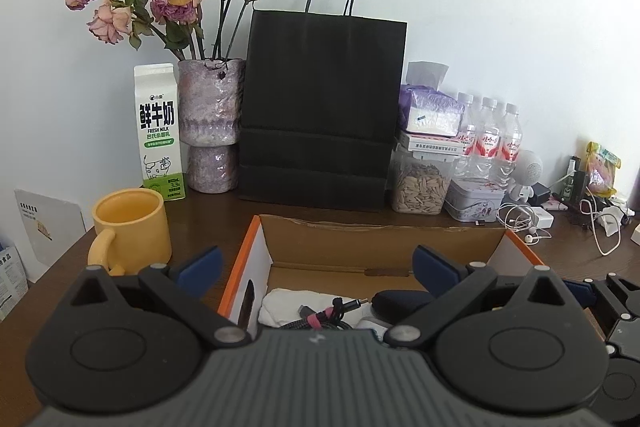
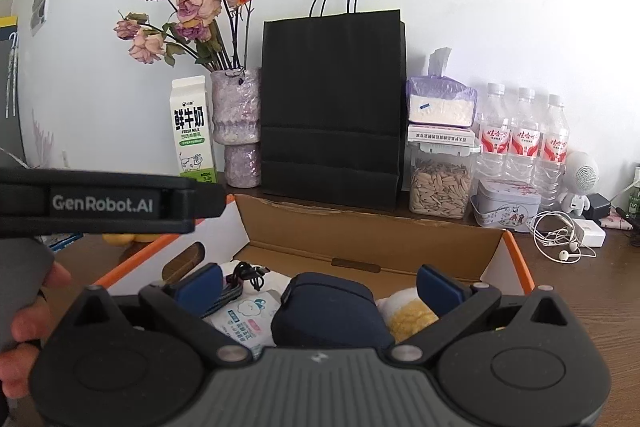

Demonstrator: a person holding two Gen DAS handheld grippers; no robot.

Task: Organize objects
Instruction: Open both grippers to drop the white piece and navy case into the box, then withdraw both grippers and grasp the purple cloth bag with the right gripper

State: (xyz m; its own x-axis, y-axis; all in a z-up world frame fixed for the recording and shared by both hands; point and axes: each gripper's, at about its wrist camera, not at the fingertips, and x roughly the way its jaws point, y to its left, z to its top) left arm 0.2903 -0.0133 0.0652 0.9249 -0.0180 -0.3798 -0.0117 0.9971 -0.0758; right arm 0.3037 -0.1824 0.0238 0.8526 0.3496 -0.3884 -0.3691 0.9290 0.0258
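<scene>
Left tool (image 1: 316,267): jaws spread fully apart, blue pads clamped on nothing, hanging over the near rim of the cardboard box (image 1: 384,239).
Right tool (image 2: 318,285): jaws likewise wide apart and empty, poised above the box interior; in the right view the left tool's body crosses at 9 o'clock, with fingers (image 2: 24,323) of a hand wrapped on its grip.
Cardboard box: open, orange-edged, on the dark wooden desk (image 1: 208,219), at 6 o'clock from the black paper bag (image 1: 320,107).
Box contents: a navy pouch (image 2: 328,311) in the middle, a white tissue packet (image 2: 244,319) at its 9 o'clock, a coiled black cable (image 2: 248,273) at its 10 o'clock, a yellow-and-white fluffy item (image 2: 408,311) at its 3 o'clock; all lie below the spread pads, touched by neither tool.
Yellow mug (image 1: 132,227): on the desk at 9 o'clock of the box, just beside it.
Back row: milk carton (image 1: 160,131) and vase of dried roses (image 1: 210,123) at the bag's 9 o'clock; tissue pack (image 1: 432,111) stacked above a seed jar (image 1: 420,183) at its 3 o'clock, then three water bottles (image 1: 490,139) and a small tin (image 1: 474,199).
Earphones (image 1: 524,223): white, tangled on the desk at 2 o'clock of the box.
</scene>
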